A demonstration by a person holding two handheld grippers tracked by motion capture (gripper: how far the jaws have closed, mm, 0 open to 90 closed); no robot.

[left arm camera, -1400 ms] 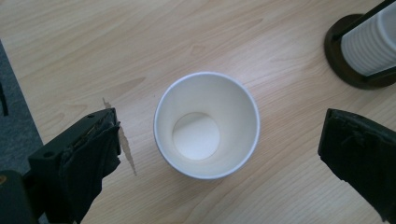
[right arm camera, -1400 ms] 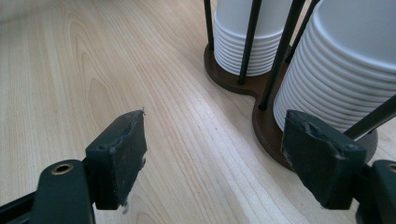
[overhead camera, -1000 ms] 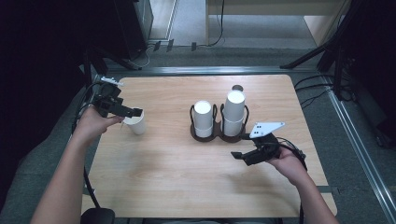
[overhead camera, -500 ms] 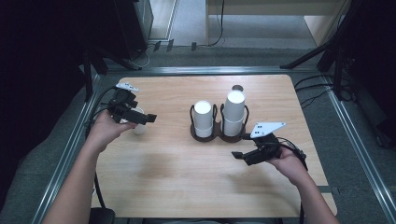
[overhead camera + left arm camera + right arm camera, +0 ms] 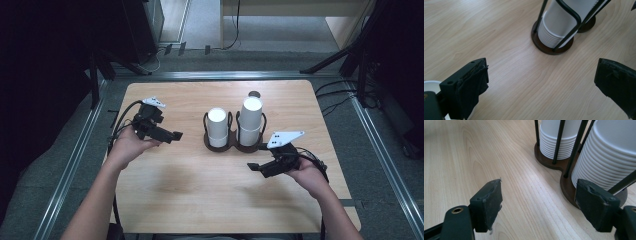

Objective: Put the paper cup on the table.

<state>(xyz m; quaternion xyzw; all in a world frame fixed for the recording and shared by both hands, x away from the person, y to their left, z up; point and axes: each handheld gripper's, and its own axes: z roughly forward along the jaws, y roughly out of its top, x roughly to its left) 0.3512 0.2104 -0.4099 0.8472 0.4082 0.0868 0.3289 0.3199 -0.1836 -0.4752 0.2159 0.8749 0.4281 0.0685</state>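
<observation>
So there's a dark two-ring cup rack [image 5: 234, 144] mid-tabletop [image 5: 200, 200] with two stacks of white cups [image 5: 217, 126], the right stack [image 5: 250, 119] taller. Left tool [image 5: 170, 135] sits just left of the rack, jaws spread wide, nothing in them. A loose white cup [image 5: 430, 86] peeks out by its left jaw in the left gripper view. Right tool [image 5: 255, 167] is in front of the rack, also wide open and empty.

Left tongs [image 5: 544, 85] spread wide, empty, over wood counter [image 5: 506, 50] — white cup stack [image 5: 560, 27] in black wire holder [image 5: 552, 47] straight ahead; white cup rim [image 5: 431, 83] behind holder-far jaw.
</observation>
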